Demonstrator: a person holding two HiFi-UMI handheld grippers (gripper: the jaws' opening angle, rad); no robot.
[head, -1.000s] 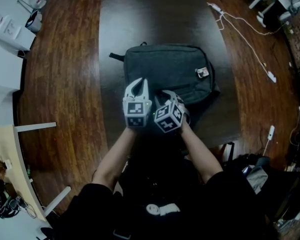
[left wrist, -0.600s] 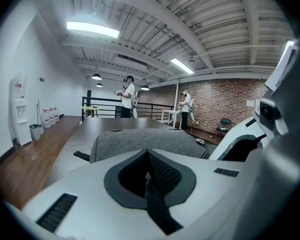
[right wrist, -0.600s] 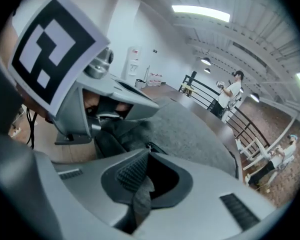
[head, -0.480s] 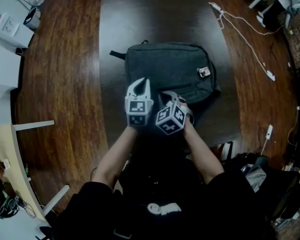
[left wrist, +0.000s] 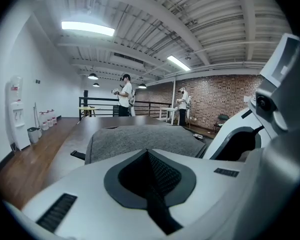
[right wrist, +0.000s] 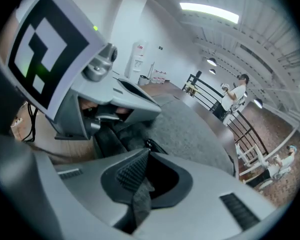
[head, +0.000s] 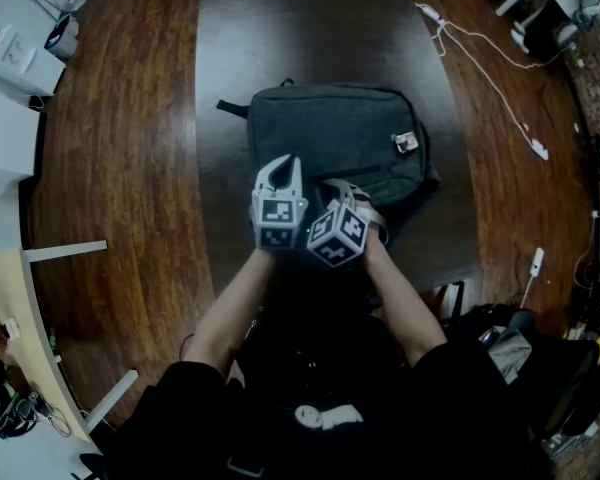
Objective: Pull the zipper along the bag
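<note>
A dark grey backpack (head: 335, 138) lies flat on the dark table (head: 280, 28), with a small patch (head: 406, 145) on its right side. Both grippers sit at its near edge, side by side. My left gripper (head: 279, 168) is over the near left corner; in the left gripper view its jaws (left wrist: 148, 153) are shut with nothing seen between them, and the backpack (left wrist: 140, 139) lies just beyond. My right gripper (head: 337, 190) has just been closing. In the right gripper view the right gripper (right wrist: 142, 155) pinches a grey fabric tab (right wrist: 138, 196) of the bag.
A strap (head: 232, 109) sticks out at the bag's far left corner. A white cable (head: 490, 78) runs over the wooden floor on the right. White boxes (head: 20, 63) stand at the left, bags (head: 510, 348) at the lower right. People (left wrist: 124, 95) stand far off.
The right gripper's marker cube has rolled a little. Both hands stay at the bag's near edge, and the bag has not moved.
</note>
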